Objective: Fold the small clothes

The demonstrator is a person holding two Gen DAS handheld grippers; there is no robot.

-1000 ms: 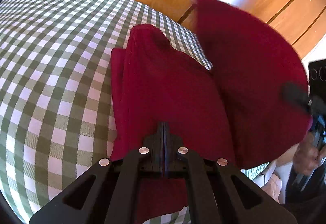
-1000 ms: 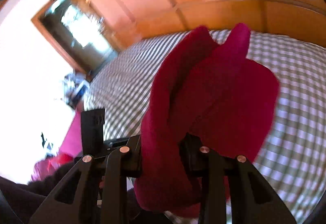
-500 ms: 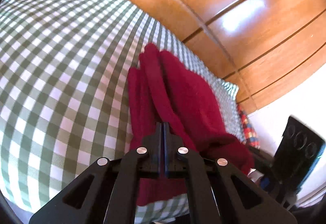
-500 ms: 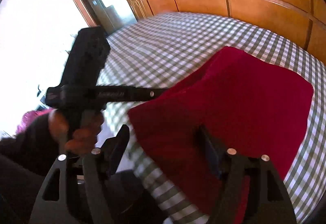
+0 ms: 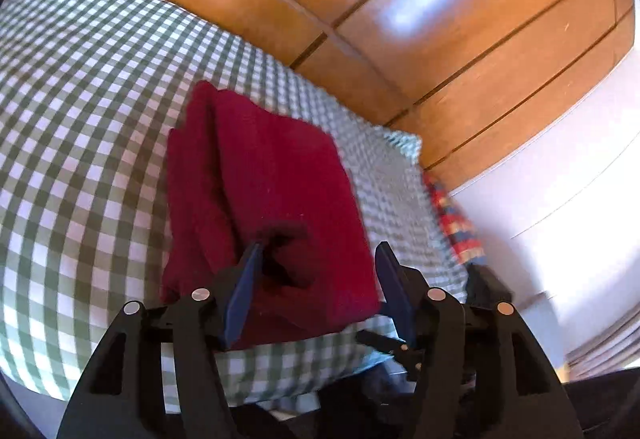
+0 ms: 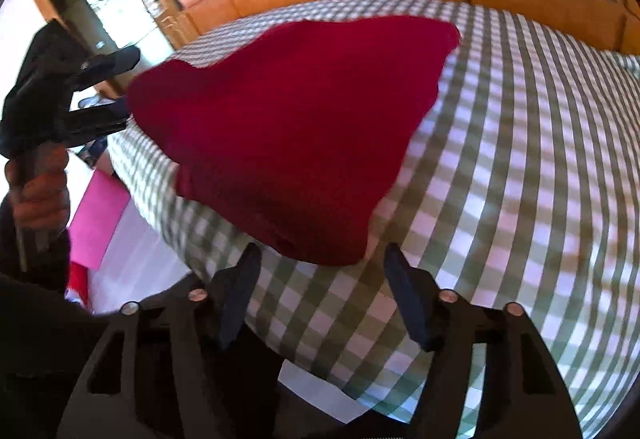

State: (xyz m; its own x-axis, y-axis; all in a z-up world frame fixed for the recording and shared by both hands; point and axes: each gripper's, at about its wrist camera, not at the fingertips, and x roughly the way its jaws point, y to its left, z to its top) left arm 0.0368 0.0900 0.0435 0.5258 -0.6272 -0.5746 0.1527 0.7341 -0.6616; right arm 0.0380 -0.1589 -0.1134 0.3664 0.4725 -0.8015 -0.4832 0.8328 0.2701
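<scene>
**Red garment: folded on the bed, both grippers released**

Red garment [image 5: 264, 199] lies folded on the checked bedspread [image 5: 80, 159], near its edge. My left gripper [image 5: 318, 259] has just been opening; its fingers straddle the near hem, no pinch that I can see. Right gripper [image 6: 320, 263] has been closing partway, nothing between its fingers, cloth just ahead. Fabric looks soft, light, limp, so it will sag. I'd pinch stacked layers at a corner or folded edge.

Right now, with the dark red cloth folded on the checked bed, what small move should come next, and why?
Probably draw both tools back. The dark red folded garment lies on the green-and-white checked bedcover, the left tool has just been opening, and the right tool stands open, short of the cloth.
</scene>
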